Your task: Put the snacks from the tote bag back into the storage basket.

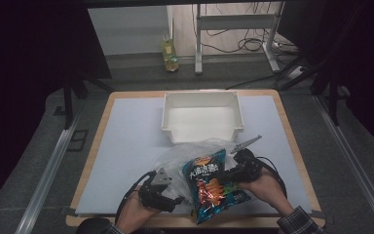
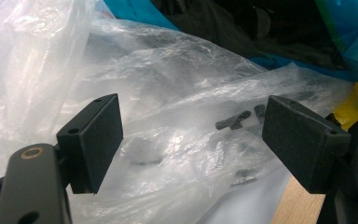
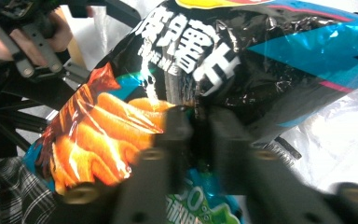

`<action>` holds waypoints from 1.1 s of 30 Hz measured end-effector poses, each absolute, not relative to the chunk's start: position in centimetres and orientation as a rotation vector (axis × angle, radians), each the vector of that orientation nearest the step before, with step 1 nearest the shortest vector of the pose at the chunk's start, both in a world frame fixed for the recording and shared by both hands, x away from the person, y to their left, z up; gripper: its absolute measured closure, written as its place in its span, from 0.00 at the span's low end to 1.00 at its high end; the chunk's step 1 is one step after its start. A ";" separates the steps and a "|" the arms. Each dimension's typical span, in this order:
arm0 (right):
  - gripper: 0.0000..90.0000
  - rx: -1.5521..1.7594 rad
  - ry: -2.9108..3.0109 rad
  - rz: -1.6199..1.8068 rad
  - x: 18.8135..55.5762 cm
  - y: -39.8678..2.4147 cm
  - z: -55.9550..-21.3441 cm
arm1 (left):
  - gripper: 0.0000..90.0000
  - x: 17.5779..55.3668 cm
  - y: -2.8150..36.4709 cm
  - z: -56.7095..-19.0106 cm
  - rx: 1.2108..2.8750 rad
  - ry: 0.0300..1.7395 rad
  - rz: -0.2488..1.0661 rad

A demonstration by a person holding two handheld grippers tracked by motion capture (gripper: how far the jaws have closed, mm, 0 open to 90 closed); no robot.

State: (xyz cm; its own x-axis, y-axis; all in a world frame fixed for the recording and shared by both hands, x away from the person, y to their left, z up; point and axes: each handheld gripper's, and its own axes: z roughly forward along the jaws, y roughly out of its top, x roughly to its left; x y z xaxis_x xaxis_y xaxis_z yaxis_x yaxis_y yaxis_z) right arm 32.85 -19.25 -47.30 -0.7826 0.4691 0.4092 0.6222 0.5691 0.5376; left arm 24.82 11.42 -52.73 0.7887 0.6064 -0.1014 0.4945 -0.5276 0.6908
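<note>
Near edge of the table [image 1: 126,146], covered by a pale sheet. A crisp bag [image 1: 214,187], black and blue with orange chips printed on it, stands tilted at near centre-right, its lower end at the near table edge. It lies against a crumpled clear plastic bag [image 1: 185,158] that spreads behind it and to its left.

Right gripper [image 1: 237,174] sits at the crisp bag's right edge, hand behind it. In the right gripper view its two jaws stand close together with the bag's edge [image 3: 200,70] pinched between them; the jaws are blurred, but foil runs into the narrow slot between them. Clamped on the crisp bag.

Left gripper [image 1: 168,197] is at near left, just beside the plastic bag. In the left gripper view the jaws stand wide apart, pads facing each other with the clear film [image 2: 177,116] ahead of and between them; the pads do not press on it.

A white open bin [image 1: 202,117] stands farther back at table centre, just beyond the plastic bag. A yellowish bottle [image 1: 170,53] stands on the floor beyond the far table edge.
</note>
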 end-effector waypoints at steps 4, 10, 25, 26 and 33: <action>1.00 -0.902 -2.581 -1.044 32.5 -19.3 -47.0 | 0.22 25.1 11.7 -52.9 2.216 0.844 0.179; 1.00 -0.871 -2.617 -1.087 31.5 -19.2 -46.2 | 0.21 25.5 11.9 -53.3 2.226 0.887 0.162; 1.00 -0.872 -2.603 -1.190 28.7 -21.7 -44.2 | 0.20 25.5 11.9 -53.8 2.240 0.885 0.178; 1.00 -0.870 -2.602 -1.194 28.4 -22.0 -44.0 | 0.20 25.4 11.9 -53.8 2.239 0.885 0.179; 1.00 -0.890 -2.586 -1.241 27.3 -23.4 -43.0 | 0.17 25.4 11.9 -53.9 2.214 0.885 0.178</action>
